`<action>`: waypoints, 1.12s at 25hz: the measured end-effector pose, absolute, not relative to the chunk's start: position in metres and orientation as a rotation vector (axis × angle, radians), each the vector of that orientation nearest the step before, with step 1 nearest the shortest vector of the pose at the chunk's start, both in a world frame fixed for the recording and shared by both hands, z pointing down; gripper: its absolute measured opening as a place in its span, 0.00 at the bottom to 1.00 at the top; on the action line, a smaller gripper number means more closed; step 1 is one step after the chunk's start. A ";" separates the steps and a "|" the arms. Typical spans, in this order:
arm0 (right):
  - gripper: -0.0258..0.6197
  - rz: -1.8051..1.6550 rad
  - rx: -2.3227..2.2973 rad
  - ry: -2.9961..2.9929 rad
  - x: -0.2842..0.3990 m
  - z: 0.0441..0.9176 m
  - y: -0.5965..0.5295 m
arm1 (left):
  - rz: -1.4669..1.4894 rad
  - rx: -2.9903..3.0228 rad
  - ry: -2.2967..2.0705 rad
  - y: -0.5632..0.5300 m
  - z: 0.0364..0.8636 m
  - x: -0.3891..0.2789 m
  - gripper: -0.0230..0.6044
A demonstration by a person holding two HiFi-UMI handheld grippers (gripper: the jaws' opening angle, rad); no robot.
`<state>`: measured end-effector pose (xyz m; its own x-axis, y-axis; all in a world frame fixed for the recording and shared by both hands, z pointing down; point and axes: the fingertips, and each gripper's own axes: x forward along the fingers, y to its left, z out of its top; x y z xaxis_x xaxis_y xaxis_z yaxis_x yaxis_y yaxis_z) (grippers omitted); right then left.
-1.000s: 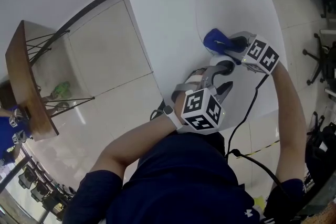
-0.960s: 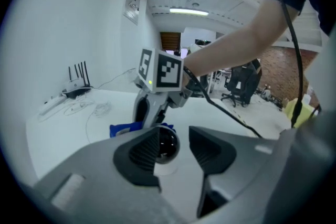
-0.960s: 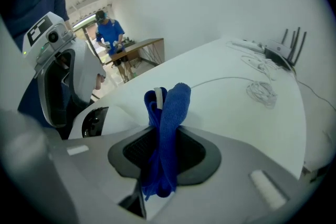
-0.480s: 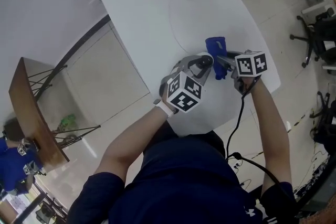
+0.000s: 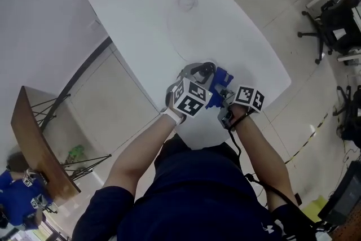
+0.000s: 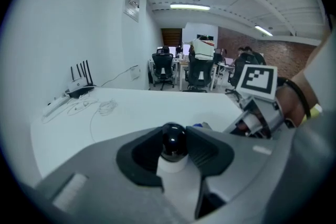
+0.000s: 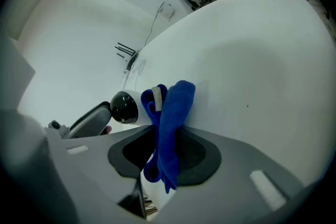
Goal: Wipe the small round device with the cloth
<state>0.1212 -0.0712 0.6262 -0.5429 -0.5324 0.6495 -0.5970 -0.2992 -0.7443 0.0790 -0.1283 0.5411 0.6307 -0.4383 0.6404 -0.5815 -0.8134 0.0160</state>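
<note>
Looking down, the head view puts both claws side by side over the desk (image 5: 242, 36), close to its near edge, but it hides what the jaws are doing. The left claw (image 5: 198, 71) has its own view, which settles that. Its jaws pinch the device (image 6: 173, 147), a glossy black dome on a white body standing upright between the pads, and they have just been closing further on it. Only that view shows a router (image 6: 79, 87) and loose cables (image 6: 102, 107) at the desk's far end, with office chairs (image 6: 164, 66) beyond.

The right claw (image 7: 167, 132) shows in its own view with jaws pressed onto the cloth (image 7: 176, 113). The cloth is a blue fold hanging through the gap, with a pale tag (image 7: 157, 98) near its top. In that view the device sits just left of the cloth, and whether the two touch cannot be told.

A second ago in the head view, the cloth lay beyond the device, farther from the near edge, with the right claw reaching it from the right side. Now the right claw is rolled over, its marker cube turned, and it is drawn in beside the left claw. The cloth therefore sits between the two claws, right next to the device. The left claw holds the device as before.
</note>
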 end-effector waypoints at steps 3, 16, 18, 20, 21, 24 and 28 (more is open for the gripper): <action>0.22 1.987 1.394 -1.838 0.095 0.623 -0.059 | 0.956 2.642 -0.833 -0.127 0.542 0.080 0.26; 0.22 1.857 1.312 -2.218 0.067 0.557 -0.053 | 0.826 2.680 -0.742 -0.113 0.513 0.083 0.30; 0.22 1.834 1.291 -2.297 0.072 0.538 -0.052 | 0.672 2.694 -0.730 -0.107 0.482 0.077 0.30; 0.22 1.796 1.260 -2.416 0.079 0.512 -0.054 | 0.502 2.660 -0.681 -0.099 0.457 0.065 0.30; 0.22 1.764 1.240 -2.483 0.082 0.498 -0.056 | 0.413 2.618 -0.635 -0.094 0.447 0.058 0.30; 0.22 1.657 1.068 -2.711 0.082 0.455 -0.057 | 0.144 2.452 -0.464 -0.086 0.431 0.041 0.45; 0.22 1.605 0.622 -2.971 0.068 0.410 -0.047 | -0.097 2.284 -0.102 -0.063 0.407 0.044 0.57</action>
